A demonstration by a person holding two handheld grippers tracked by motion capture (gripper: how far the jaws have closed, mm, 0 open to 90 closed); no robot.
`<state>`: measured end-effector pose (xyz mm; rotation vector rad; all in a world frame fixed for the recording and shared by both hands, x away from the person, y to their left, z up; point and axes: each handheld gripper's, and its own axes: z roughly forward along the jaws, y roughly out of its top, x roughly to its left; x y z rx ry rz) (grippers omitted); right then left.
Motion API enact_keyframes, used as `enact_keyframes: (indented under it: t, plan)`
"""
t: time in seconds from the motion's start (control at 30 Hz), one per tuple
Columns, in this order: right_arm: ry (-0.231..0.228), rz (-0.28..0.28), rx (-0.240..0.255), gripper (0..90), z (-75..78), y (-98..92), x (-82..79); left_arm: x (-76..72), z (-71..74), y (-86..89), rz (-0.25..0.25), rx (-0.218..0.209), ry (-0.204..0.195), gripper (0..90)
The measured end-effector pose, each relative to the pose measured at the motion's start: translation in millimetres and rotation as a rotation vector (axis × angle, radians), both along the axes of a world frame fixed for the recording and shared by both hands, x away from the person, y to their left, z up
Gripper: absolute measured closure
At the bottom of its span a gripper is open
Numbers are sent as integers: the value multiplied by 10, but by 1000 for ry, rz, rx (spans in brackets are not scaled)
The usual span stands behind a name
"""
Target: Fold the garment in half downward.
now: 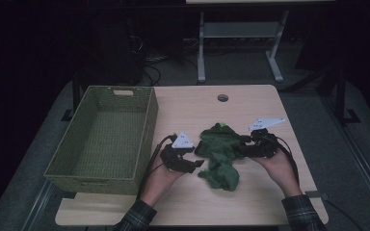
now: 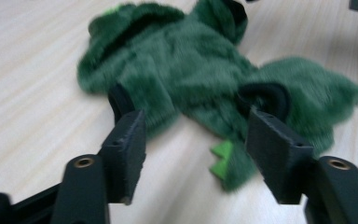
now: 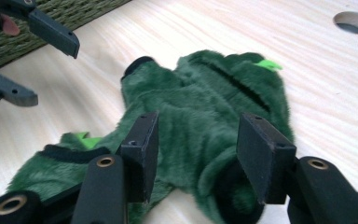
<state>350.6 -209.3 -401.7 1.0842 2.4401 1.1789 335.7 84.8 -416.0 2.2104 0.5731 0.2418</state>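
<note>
Item: green plush garment [image 1: 220,155], crumpled mid-counter [image 1: 250,103], beside basket [image 1: 107,136]. Soft, light, limp, furry; sags when lifted. Best hold: black-trimmed cuffs or bunched edge. My left claw [image 2: 193,140] half-wide, jaws empty, garment ahead. My right claw [image 3: 196,148] half-wide over fabric, not gripping.

plush garment [image 1: 220,154]: dark green, lime accents | basket [image 1: 107,138]: olive woven | table [image 1: 250,103]: pale wood grain | sleeves [image 1: 137,219]: plaid

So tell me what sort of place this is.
Probably a lab or workshop set up for recording: a light wooden table with a cable hole, cables on the floor, and another bench's metal legs behind.
</note>
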Motion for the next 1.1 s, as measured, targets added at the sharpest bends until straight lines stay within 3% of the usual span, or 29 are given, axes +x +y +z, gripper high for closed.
enact_keyframes:
  t: [0.3, 0.4, 0.53, 0.83, 1.1]
  plan:
    - [-3, -21, 8, 481, 80, -66, 147, 289, 75, -144, -10, 18, 15, 468]
    - [-21, -31, 15, 484, 99, -81, 197, 392, 91, -177, -9, 29, 17, 473]
    - [-8, -39, 2, 477, 80, -86, 294, 533, 104, -229, 0, 38, 8, 475]
    - [4, -81, -3, 475, -23, -110, 492, 868, 60, -356, 18, 38, 16, 481]
    - [56, -107, 3, 477, -265, -131, 691, 1117, -136, -425, 31, 49, 49, 472]
